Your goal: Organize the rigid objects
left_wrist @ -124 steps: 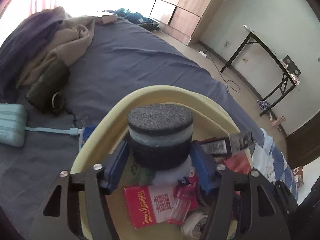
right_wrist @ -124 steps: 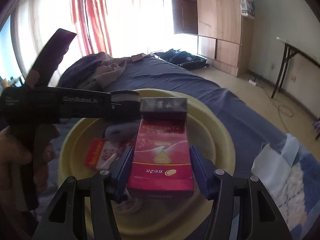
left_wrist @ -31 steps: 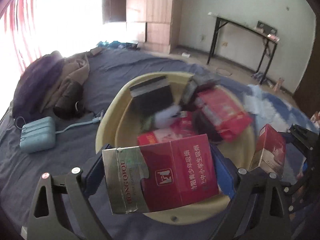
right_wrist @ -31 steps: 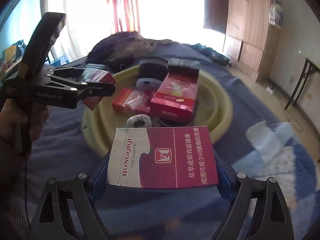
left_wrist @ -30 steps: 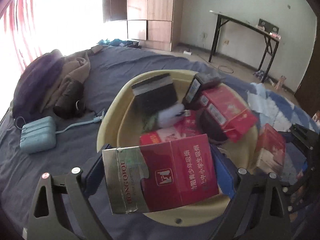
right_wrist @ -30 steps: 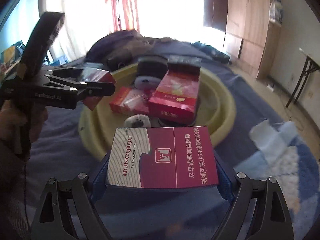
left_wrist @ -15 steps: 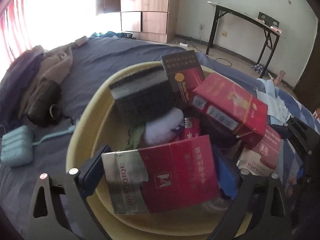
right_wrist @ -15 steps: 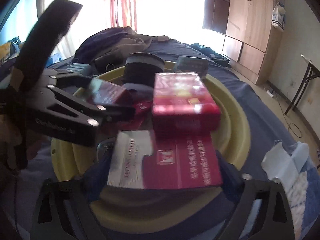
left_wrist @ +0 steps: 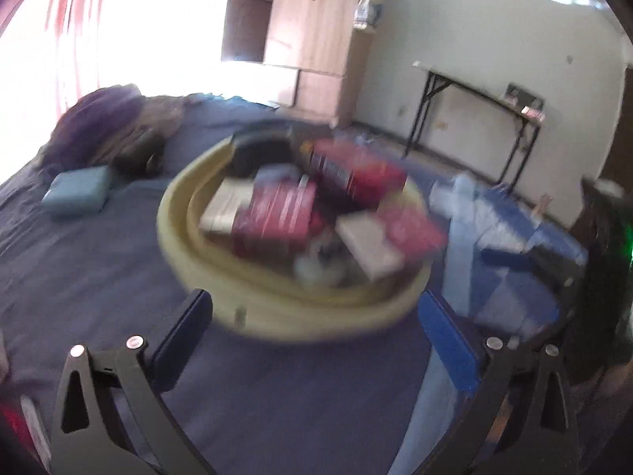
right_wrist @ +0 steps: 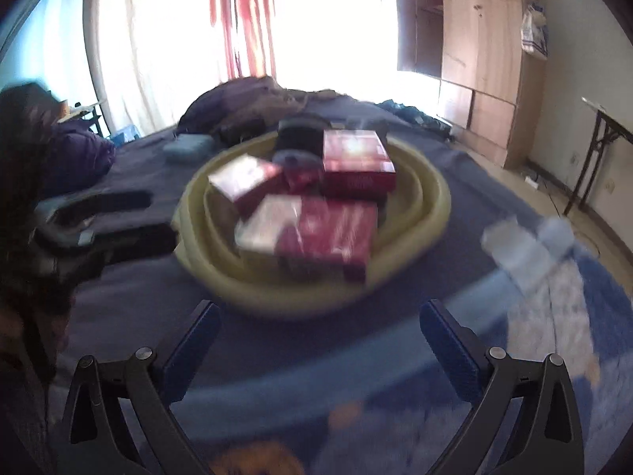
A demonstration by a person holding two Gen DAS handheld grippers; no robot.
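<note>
A yellow basin [left_wrist: 237,308] [right_wrist: 431,206] sits on the dark blue bedsheet, piled with several red cigarette cartons [left_wrist: 273,217] [right_wrist: 316,233] and a dark round sponge [left_wrist: 261,150] [right_wrist: 298,136]. Both views are blurred. My left gripper [left_wrist: 312,316] stands open on the near side of the basin with nothing between its fingers. It also shows at the left edge of the right wrist view as the left gripper [right_wrist: 154,213], beside the basin. My right gripper [right_wrist: 316,328] is open and empty too, just short of the basin's near rim.
A light blue power bank [left_wrist: 77,194] [right_wrist: 188,148] and a heap of clothes [left_wrist: 110,130] lie beyond the basin. A blue and white cloth [left_wrist: 490,213] [right_wrist: 542,249] lies to the right. A wardrobe [left_wrist: 316,39] and a black-legged table [left_wrist: 474,95] stand at the wall.
Both grippers let go of their red cartons, which now lie in the basin. Both have drawn back from the basin with their jaws wide.
</note>
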